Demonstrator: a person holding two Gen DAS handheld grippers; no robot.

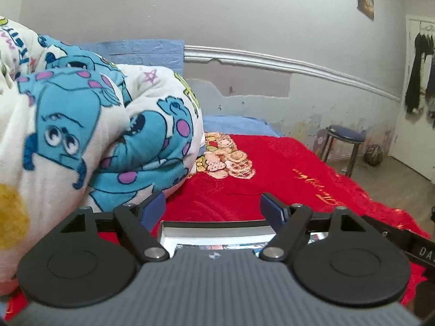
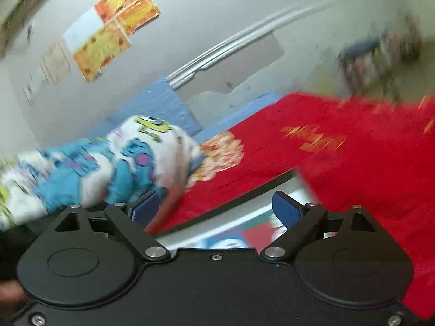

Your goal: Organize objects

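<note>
Left gripper (image 1: 213, 206): jaws spread wide, nothing clamped; a flat white-edged picture book with a colourful cover (image 1: 217, 237) is seen lying just below and between the blue pads (image 1: 153, 206), contact not discernible. Right gripper (image 2: 214, 207): jaws likewise spread wide, nothing held; the same kind of flat white book with a cartoon cover (image 2: 239, 231) is seen under the pads, tilted in this blurred view, with a thin red strip (image 2: 170, 206) near the left pad, not identifiable. Both books are carried by the bed's red plush blanket with gold lettering (image 1: 272, 168). A bundled white fleece quilt with blue monster print (image 1: 81, 125) is piled on the bed, left of the left gripper. Beyond the bed, a round blue-topped metal stool (image 1: 344, 142) and a dark ball (image 1: 373, 155) are seen on the floor by the peeling grey wall (image 1: 272, 27).
</note>
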